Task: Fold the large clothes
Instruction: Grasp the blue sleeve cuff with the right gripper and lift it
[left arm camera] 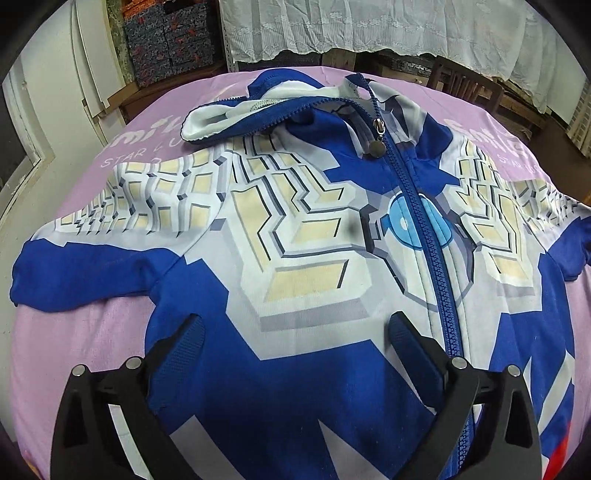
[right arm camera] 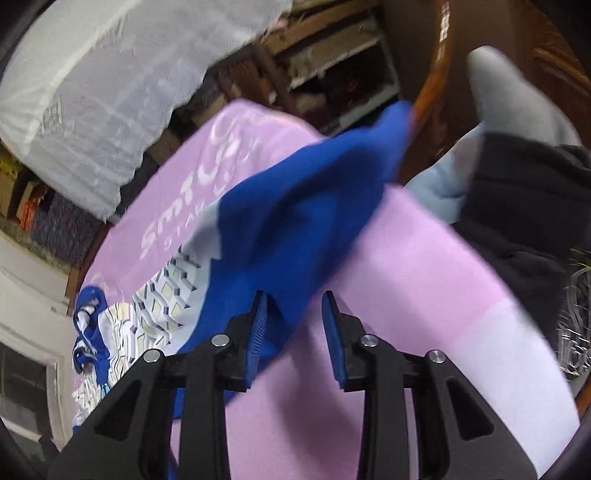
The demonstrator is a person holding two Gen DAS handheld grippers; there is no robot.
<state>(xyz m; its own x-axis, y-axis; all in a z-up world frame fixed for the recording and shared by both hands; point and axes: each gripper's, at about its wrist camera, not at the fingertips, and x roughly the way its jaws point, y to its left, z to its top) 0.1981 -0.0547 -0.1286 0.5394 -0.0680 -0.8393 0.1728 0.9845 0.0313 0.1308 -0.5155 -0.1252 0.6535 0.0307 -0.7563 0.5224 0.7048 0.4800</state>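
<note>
A blue and white zip-up hooded jacket point(left arm camera: 295, 229) lies face up on a pink sheet point(left arm camera: 74, 339), zipper point(left arm camera: 424, 221) closed, hood point(left arm camera: 236, 118) crumpled at the far end, both sleeves spread sideways. My left gripper point(left arm camera: 295, 321) stands wide open just above the jacket's lower chest, left of the zipper, with nothing gripped. In the blurred right wrist view, the blue sleeve point(right arm camera: 306, 184) runs from the table's far edge down to my right gripper point(right arm camera: 294, 297). Its jaws stand partly apart: the sleeve's edge lies by the left pad point(right arm camera: 258, 325), and the right pad is clear of it over the pink sheet point(right arm camera: 406, 277).
White lace cloth point(left arm camera: 369, 26) covers shelves behind the table, with a wooden chair point(left arm camera: 465, 85) beside it. Patterned boxes point(left arm camera: 166, 40) stand at the back left. At the right edge lie dark fabric point(right arm camera: 524, 214) and a grey piece point(right arm camera: 509, 99), next to a curved wooden rim point(right arm camera: 432, 74).
</note>
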